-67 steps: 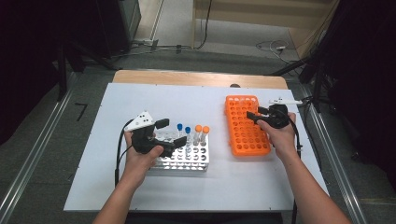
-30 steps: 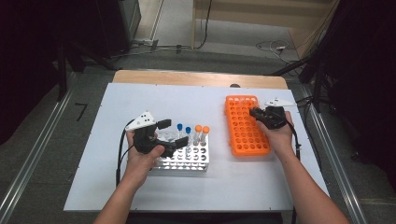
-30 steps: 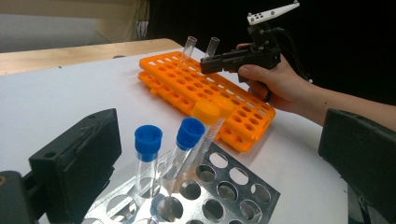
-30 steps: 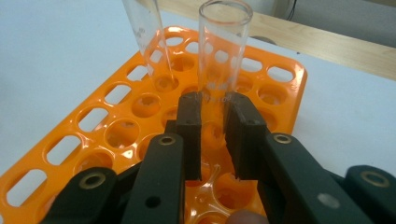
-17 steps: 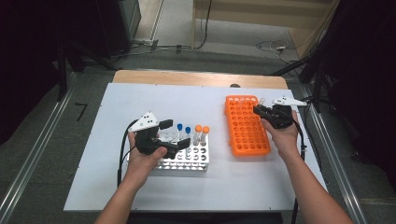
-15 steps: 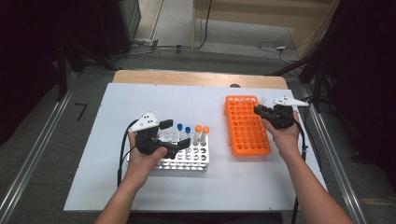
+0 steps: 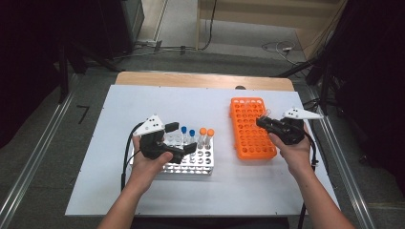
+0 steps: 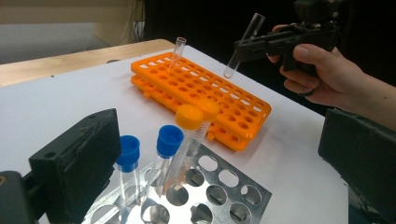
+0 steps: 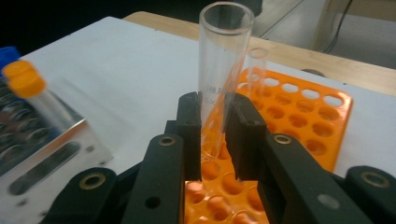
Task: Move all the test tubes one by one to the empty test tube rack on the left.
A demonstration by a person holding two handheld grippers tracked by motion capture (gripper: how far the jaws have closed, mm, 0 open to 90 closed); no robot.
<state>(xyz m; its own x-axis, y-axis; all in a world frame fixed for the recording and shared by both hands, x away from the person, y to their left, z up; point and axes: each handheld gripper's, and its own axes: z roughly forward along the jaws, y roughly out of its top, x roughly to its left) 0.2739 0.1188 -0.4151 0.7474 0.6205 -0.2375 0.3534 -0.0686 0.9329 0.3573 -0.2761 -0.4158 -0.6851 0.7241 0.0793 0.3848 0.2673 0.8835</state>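
Since the earlier frame the right gripper point(image 7: 263, 122) has lifted and drawn toward the right edge of the flat orange plastic tube rack point(image 7: 250, 127), its jaws clamped on a clear open glass test tube point(image 9: 223, 74) held tilted above the holes. A second clear tube point(image 8: 178, 50) stands in that rack. The left gripper point(image 7: 180, 139), jaws apart, hovers over the perforated metal rack point(image 7: 200, 162) of capped tubes.

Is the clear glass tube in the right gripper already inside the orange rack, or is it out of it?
Out. The clear glass tube hangs tilted above the orange plastic rack, clamped in the right gripper, its round bottom clear of the holes.
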